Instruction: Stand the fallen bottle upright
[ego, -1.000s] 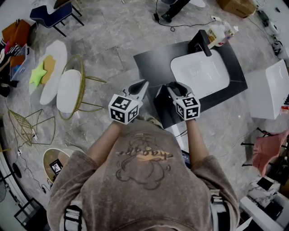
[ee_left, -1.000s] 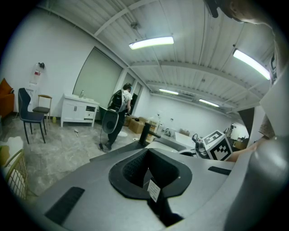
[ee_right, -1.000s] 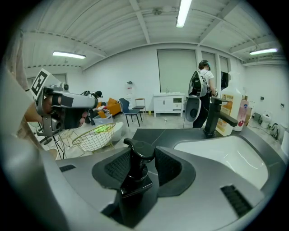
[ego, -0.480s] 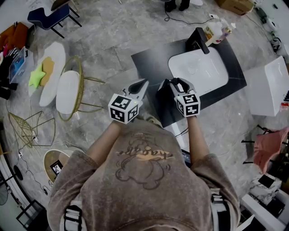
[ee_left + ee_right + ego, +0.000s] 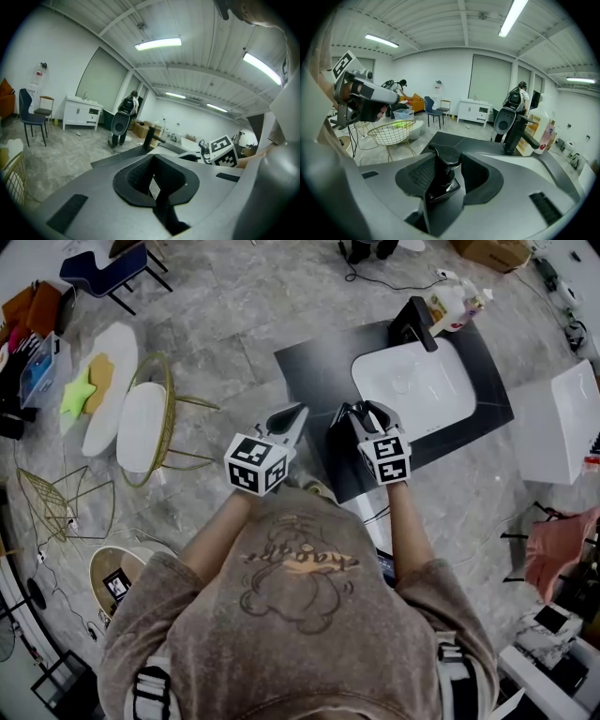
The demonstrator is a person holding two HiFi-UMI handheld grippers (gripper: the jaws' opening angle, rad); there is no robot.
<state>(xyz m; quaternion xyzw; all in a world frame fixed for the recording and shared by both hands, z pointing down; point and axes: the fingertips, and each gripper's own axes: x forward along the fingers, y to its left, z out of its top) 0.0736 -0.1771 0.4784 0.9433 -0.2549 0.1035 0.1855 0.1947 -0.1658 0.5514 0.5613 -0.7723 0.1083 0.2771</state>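
One black pump bottle [image 5: 444, 174] sits clamped in the right gripper [image 5: 364, 413], centre frame over the dark counter [image 5: 309, 371] edge. The left gripper [image 5: 292, 416] is closed, empty. Released tilted, it could topple off.

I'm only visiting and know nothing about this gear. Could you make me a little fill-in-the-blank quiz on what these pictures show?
1. The right gripper is clamped on a black pump ____.
2. The left gripper has its jaws closed together on ____.
3. The sink set in the dark counter is ____ in colour.
Missing words: bottle; nothing; white.
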